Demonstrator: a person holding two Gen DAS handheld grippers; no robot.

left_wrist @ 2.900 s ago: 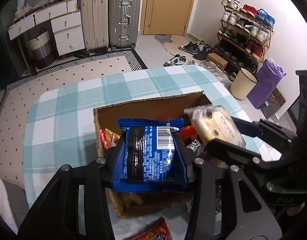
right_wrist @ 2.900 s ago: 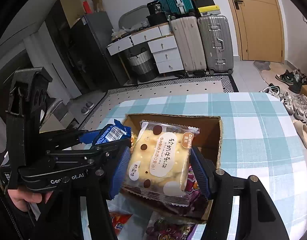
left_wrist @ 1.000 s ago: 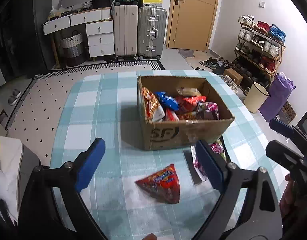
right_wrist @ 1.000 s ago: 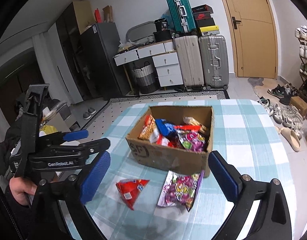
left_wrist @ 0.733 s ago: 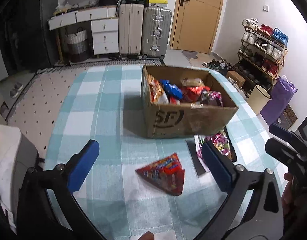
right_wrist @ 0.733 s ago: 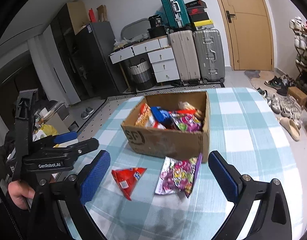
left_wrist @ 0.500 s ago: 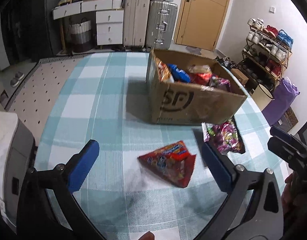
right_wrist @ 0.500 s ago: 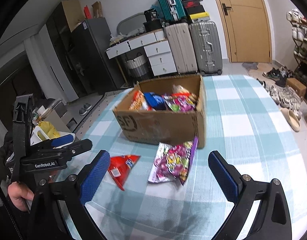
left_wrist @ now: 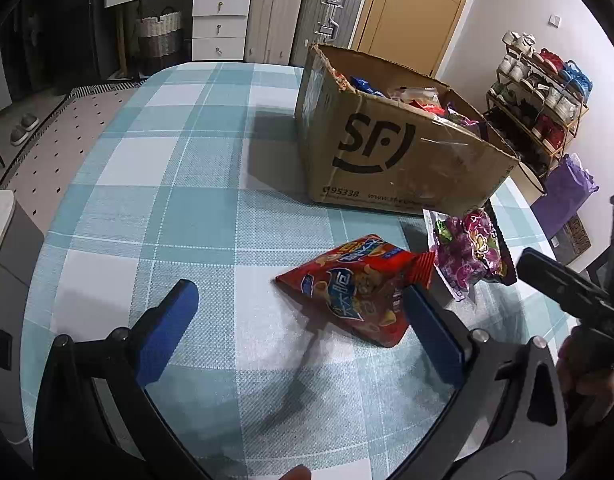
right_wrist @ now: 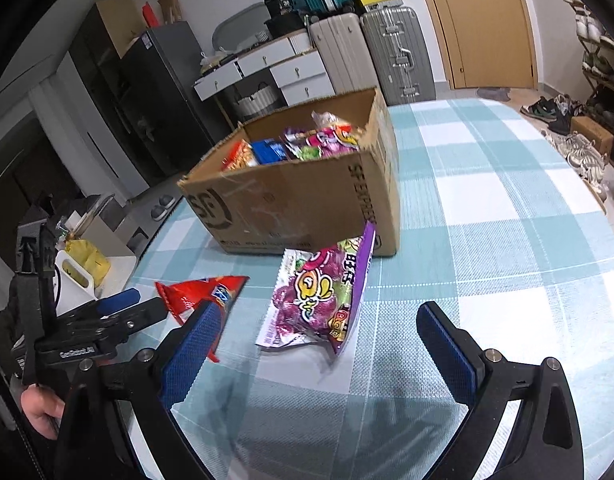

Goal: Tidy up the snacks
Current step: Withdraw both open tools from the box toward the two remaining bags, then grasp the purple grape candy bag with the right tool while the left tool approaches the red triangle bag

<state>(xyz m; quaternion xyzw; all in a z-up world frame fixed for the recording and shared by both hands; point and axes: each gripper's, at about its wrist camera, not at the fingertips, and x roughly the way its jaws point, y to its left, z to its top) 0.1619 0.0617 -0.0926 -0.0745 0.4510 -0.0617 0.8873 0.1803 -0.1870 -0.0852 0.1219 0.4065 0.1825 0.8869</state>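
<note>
A red triangular snack bag [left_wrist: 355, 288] lies on the teal checked tablecloth in front of the cardboard box [left_wrist: 387, 148]. My left gripper [left_wrist: 299, 286] hovers over it, open wide, and the bag shows between the pads, nearer the right one and untouched. A purple candy bag [right_wrist: 323, 292] leans against the box's near corner [right_wrist: 299, 196]. My right gripper [right_wrist: 319, 308] stands open above it, pads well apart and empty. The box holds several snack packets. The purple bag [left_wrist: 467, 248] and the red bag [right_wrist: 203, 292] each show in the other view too.
The tablecloth [left_wrist: 179, 208] stretches bare to the left of the box. A white bin with a yellow bag [right_wrist: 83, 268] stands off the table's left edge. Suitcases [right_wrist: 391, 48] and drawers stand against the far wall, a shoe rack [left_wrist: 539, 92] at the right.
Both grippers have let a blue packet and a cream bun packet go over the box, drawn back and sunk toward the table. The red and purple bags now loom larger.
</note>
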